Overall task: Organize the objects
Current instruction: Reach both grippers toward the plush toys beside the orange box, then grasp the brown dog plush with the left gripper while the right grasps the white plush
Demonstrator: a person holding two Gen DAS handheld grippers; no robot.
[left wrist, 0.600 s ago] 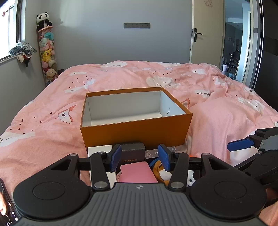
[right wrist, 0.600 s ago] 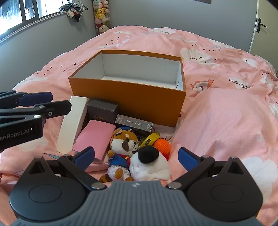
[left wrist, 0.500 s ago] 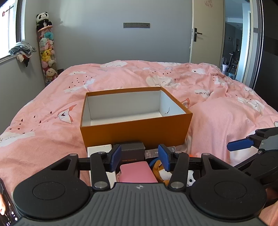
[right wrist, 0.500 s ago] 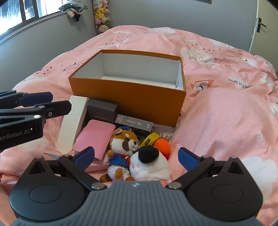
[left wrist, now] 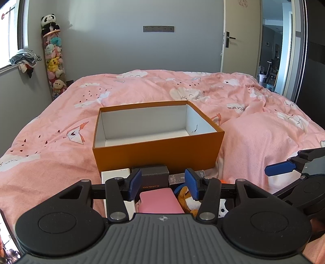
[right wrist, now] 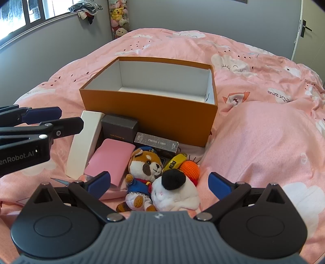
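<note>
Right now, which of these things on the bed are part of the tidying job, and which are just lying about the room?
For the job: orange box, still holding nothing; white box; dark box; photo card box; pink case; raccoon plush; white plush; orange ball; yellow item.

Just lying about: plush stack in the corner; clothes on the windowsill.

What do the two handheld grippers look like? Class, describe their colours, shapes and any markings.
Both match. The left gripper and right gripper each have a ribbed grey body with a small star-like emblem, flanked by two rounded black lobes bearing circular discs. Black link arms with silver pivot pins carry fingers with blue pads. White lettering ending "enRobot.AI" marks the left gripper's side in the right wrist view. No cables visible.
</note>
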